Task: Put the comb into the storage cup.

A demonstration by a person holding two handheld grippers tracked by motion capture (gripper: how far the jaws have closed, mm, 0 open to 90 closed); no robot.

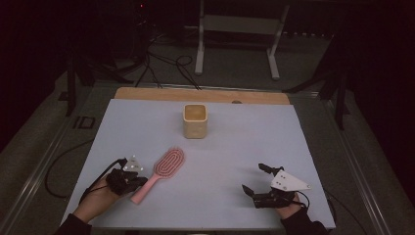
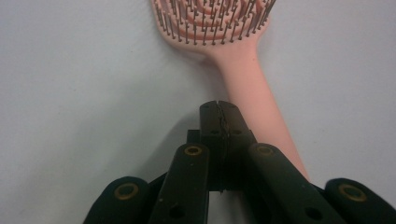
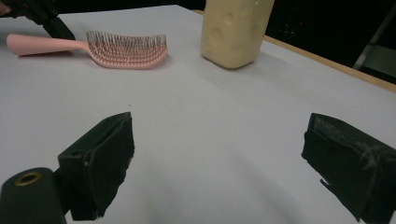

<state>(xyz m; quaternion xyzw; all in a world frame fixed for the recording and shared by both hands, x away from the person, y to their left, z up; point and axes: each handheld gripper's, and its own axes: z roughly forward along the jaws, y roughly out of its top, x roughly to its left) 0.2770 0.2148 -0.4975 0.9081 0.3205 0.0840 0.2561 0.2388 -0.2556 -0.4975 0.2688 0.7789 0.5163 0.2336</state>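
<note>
A pink hairbrush [image 1: 164, 169] lies bristles-up on the white table sheet [image 1: 230, 147], head toward the far side. My left gripper [image 1: 142, 181] rests at the brush's handle near the front left. In the left gripper view its jaws [image 2: 218, 106] are shut tip to tip with nothing between them, and the pink handle [image 2: 252, 88] runs just to their right. My right gripper [image 1: 253, 177] sits at the front right, open and holding nothing. Its view looks across bare sheet between its jaws [image 3: 219, 149] toward the hairbrush [image 3: 126, 49].
A beige square cup [image 1: 195, 121] stands upright at the middle back of the sheet, also seen as the cup [image 3: 236, 30] in the right gripper view. A wooden strip [image 1: 200, 94] edges the far side. Cables and a white stand [image 1: 237, 24] lie on the floor beyond.
</note>
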